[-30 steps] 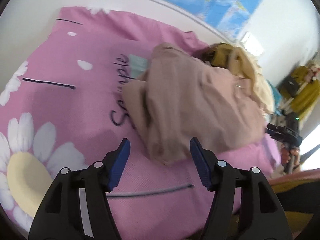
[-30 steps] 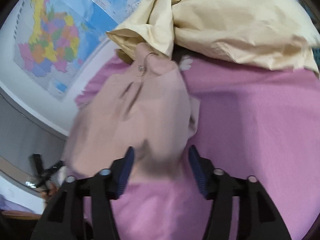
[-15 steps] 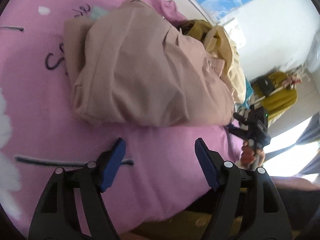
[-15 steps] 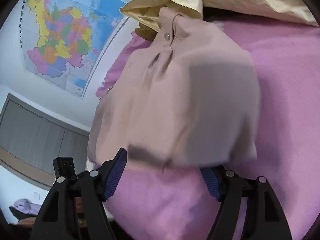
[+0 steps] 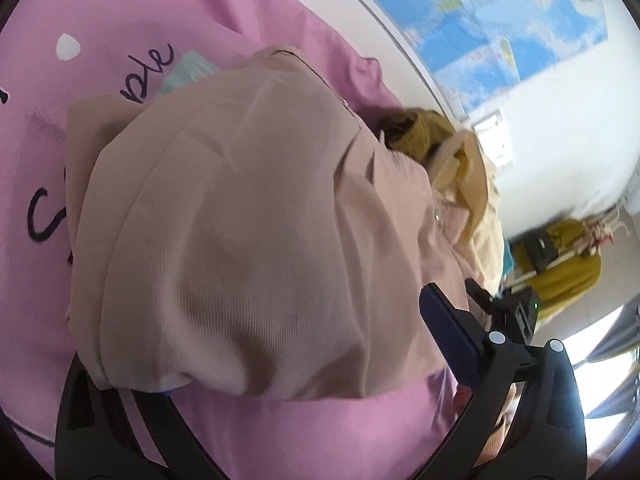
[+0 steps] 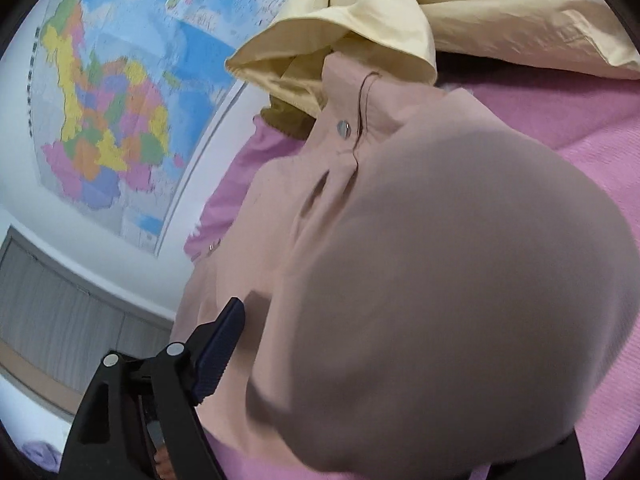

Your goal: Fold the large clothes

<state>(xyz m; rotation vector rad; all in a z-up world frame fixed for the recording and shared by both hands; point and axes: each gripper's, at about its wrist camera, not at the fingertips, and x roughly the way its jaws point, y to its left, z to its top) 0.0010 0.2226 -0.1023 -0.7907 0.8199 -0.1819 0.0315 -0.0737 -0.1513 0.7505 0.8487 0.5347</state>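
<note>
Left wrist view: both grippers, left gripper (image 5: pixel 304 344) and right gripper (image 6: pixel 360 360), have just been opening and now gape wide around the bundled dusty-pink cotton garment (image 5: pixel 248 224), clamping nothing; I'd scoop low under it off the pink bedsheet (image 5: pixel 120 40).

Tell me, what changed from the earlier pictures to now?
Both grippers, left gripper and right gripper, moved in on the beige garment, their fingers opening wider; its edge now lies between each pair, not yet clamped. The yellow cloth and pink bedsheet stayed put.
</note>
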